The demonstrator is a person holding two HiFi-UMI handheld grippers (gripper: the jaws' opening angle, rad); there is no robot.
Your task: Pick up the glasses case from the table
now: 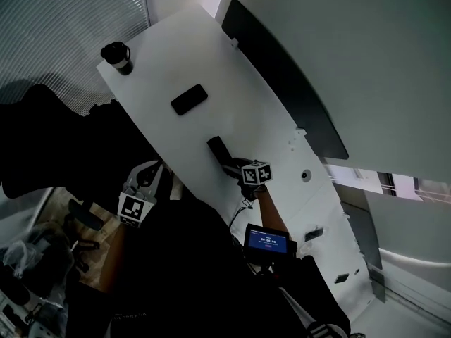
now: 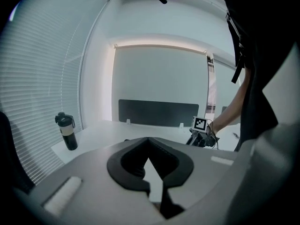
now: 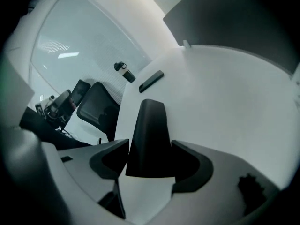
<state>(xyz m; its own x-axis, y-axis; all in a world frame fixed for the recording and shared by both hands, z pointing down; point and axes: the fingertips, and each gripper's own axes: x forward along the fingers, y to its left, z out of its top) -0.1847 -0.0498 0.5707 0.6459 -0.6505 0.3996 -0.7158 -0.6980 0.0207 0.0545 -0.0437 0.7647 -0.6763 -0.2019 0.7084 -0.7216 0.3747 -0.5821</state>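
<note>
One black case lies on the white worktop, just left of the head view's centre. Its lower end sits in the right gripper. In the right gripper view the case fills the gap of that gripper, standing up the middle of the frame. The two jaws are held apart by it, one against each long side. The case's underside looks to rest on the worktop.

Above and left of the case in the head view lies one flat black slab, apart from it; whether it is a phone or something else I cannot tell. The right gripper view shows this slab beyond the case. One dark bottle with a pale band stands at the worktop's upper left corner, well apart from both. One long dark panel runs along the worktop's far edge.

The left gripper hangs off the worktop's near edge, lower left of the case. In its own view the left gripper has its jaw tips together with nothing between them. The bottle shows at left and the right gripper at right. One black chair shows left of the worktop in the right gripper view.
</note>
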